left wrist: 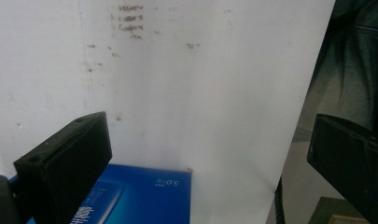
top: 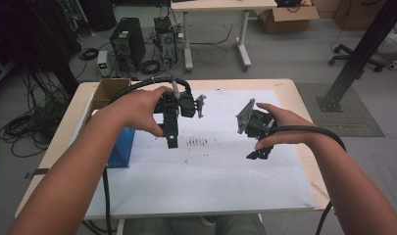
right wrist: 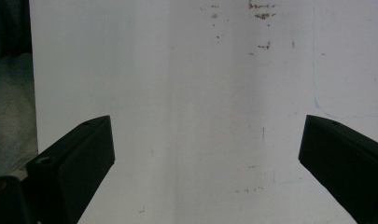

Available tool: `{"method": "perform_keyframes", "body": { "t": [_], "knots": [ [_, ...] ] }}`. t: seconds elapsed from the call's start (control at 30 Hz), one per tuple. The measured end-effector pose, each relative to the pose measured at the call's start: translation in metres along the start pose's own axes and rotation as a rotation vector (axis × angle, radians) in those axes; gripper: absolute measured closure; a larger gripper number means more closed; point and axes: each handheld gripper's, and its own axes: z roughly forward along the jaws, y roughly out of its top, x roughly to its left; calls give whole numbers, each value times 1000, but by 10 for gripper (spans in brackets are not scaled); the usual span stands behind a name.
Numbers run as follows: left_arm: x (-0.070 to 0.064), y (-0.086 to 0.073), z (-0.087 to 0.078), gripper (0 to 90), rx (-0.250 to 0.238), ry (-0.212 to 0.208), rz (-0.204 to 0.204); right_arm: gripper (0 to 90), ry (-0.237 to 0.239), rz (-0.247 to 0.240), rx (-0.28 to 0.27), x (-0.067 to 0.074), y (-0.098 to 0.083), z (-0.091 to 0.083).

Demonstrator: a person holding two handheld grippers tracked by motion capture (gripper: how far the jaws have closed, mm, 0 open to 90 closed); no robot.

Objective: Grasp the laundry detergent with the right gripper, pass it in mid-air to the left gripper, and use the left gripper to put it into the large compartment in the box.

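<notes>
**Both hand-held grippers open and empty above the bench, blue box not yet touched**

The work seemed to be at its very beginning; nothing was held, and nothing on the bench looked moved into a new place, as far as the pictures showed.

The left hand-held gripper (top: 172,142) hung over the white sheet covering the bench (top: 225,181), with its jaws pointing down toward the person's side; in the left gripper view its two black jaws stood wide apart with nothing between them. The right hand-held gripper (top: 259,154) was well apart from it, on the right part of the white sheet; its jaws also stood wide apart, and between them was bare paper with some small brown stains.

The nearest thing was the flat blue cardboard box with white print (left wrist: 144,198); it lay at the left edge of the white sheet, just beside the left forearm, and in the left gripper view it sat low, close to the left jaw but not between the jaws. I judged that the reach for this box, the grasp and everything after it remained to be done.

Behind the blue box stood an open brown cardboard carton (top: 108,93) at the far left corner of the bench; what was inside it I could not tell, because the inside was dark and partly hidden by the hand.
</notes>
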Motion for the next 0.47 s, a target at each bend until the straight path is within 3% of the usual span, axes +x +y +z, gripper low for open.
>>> {"method": "perform_keyframes", "body": {
  "t": [0.47],
  "knots": [
    [0,-2,2,2,-3,-3,4,34,4,6,6,1,2,4]
  ]
}}
